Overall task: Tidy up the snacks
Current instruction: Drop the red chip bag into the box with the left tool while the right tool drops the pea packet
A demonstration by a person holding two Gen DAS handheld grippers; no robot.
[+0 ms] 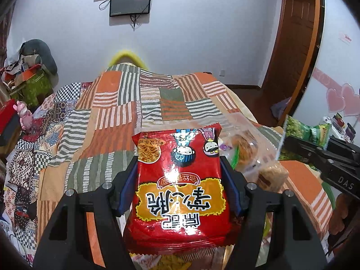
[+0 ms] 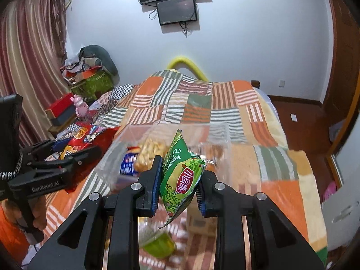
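The left claw (image 1: 178,175) grips a red noodle snack packet (image 1: 180,180) by its two long sides, holding it above the near end of the bed (image 1: 135,103) with its patchwork cover. The right claw (image 2: 180,180) is closed on a green snack packet (image 2: 181,175), pinching it edge-on above a clear plastic box (image 2: 171,144) that sits on the bed and holds other snacks.

The clear box (image 2: 171,135) and its snacks are motion-blurred.
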